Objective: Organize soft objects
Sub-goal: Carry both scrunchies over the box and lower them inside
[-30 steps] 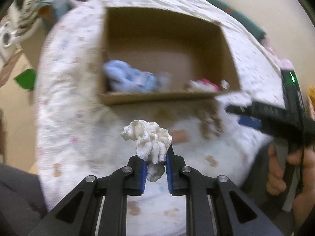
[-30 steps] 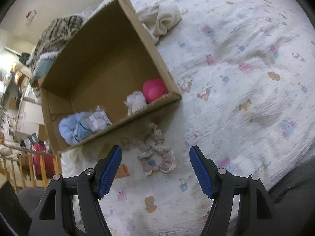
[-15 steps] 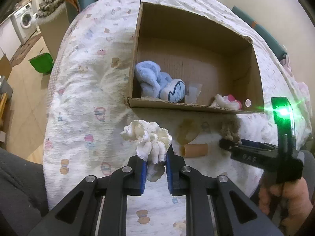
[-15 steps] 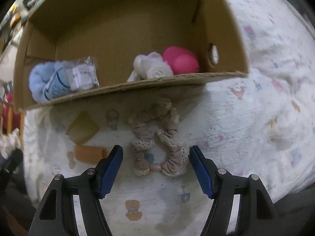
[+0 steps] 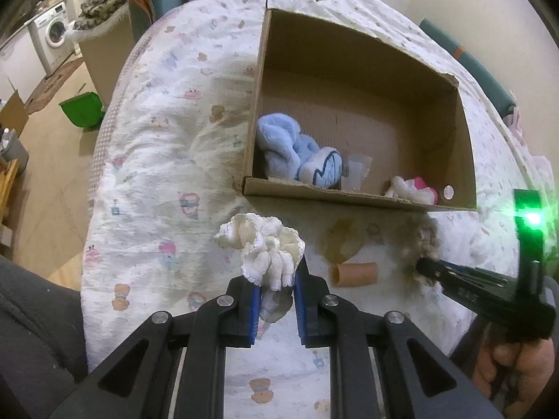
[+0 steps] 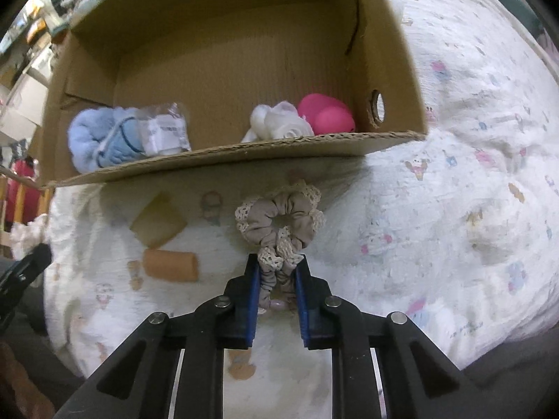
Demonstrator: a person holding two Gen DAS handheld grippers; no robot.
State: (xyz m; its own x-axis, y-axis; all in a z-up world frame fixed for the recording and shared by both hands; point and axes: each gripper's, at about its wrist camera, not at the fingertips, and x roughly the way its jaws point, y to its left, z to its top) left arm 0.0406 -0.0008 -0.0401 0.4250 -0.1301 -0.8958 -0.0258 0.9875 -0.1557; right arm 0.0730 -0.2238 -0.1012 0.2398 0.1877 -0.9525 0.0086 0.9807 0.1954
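My left gripper (image 5: 276,284) is shut on a cream ruffled scrunchie (image 5: 262,248), held above the printed bedspread (image 5: 157,160) in front of the cardboard box (image 5: 349,197). My right gripper (image 6: 277,279) has its jaws closing on a taupe scrunchie (image 6: 281,218) with lace trim; the pads pinch its near edge while it lies on the bedspread (image 6: 454,209) just before the box (image 6: 244,155). From the left wrist view the right gripper (image 5: 424,270) reaches in from the right, its tips at the taupe scrunchie (image 5: 421,244).
Inside the box lie a blue plush (image 5: 297,153), a clear packet (image 6: 164,132), a white cloth (image 6: 279,124) and a pink object (image 6: 328,115). An orange foam roll (image 6: 171,265) and a tan sponge (image 6: 159,223) rest on the bedspread. A hand (image 5: 510,373) holds the right gripper.
The right gripper moved up to the taupe scrunchie and its wide jaws closed onto it. The left gripper kept its hold on the cream scrunchie and shifted a little.
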